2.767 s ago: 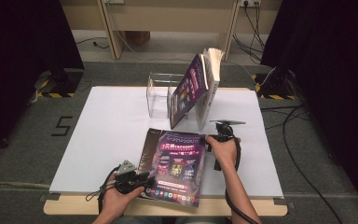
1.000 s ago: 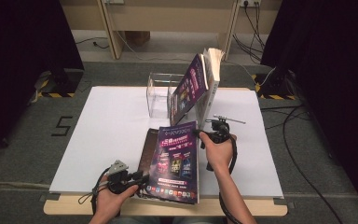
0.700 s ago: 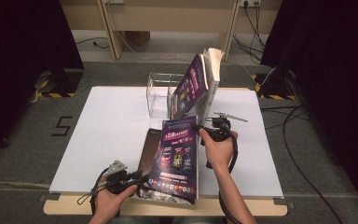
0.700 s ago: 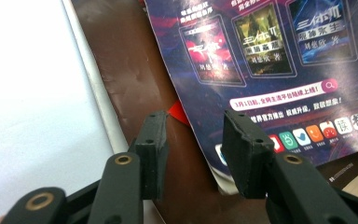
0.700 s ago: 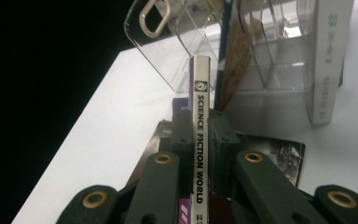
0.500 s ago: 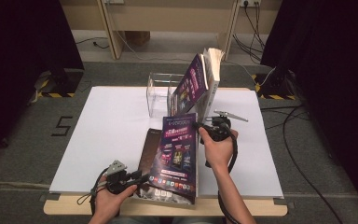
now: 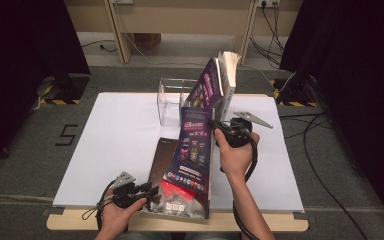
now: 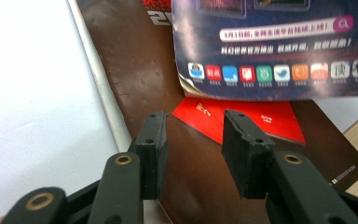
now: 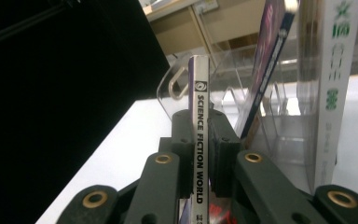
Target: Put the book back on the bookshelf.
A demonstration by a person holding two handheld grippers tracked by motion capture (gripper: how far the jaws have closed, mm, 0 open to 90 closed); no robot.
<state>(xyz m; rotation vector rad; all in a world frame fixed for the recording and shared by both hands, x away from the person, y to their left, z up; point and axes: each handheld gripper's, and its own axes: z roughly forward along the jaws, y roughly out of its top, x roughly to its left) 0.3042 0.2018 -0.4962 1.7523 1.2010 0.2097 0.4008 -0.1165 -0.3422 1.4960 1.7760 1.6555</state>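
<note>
My right gripper (image 7: 214,125) is shut on the spine of a purple magazine (image 7: 192,150) and holds it tilted up off the table, its lower edge near the front. In the right gripper view the spine (image 9: 198,79) reads "SCIENCE FICTION WORLD" and is pinched between my right gripper's (image 9: 200,120) pads. Under it a brown magazine (image 7: 162,160) lies flat. My left gripper (image 7: 151,190) rests at that magazine's near left corner. In the left gripper view, my left gripper (image 8: 193,126) is open over the brown cover (image 8: 135,60), nothing between the pads.
A clear acrylic rack (image 7: 172,100) stands at the back of the white table (image 7: 110,135), with a purple magazine (image 7: 210,85) and a white book (image 7: 228,75) leaning in it. In the right gripper view they stand close ahead, the rack (image 9: 233,79) beside the white spine (image 9: 333,84).
My right gripper has risen with the purple magazine, standing it steeper and nearer the rack. The left gripper has stayed where it was.
</note>
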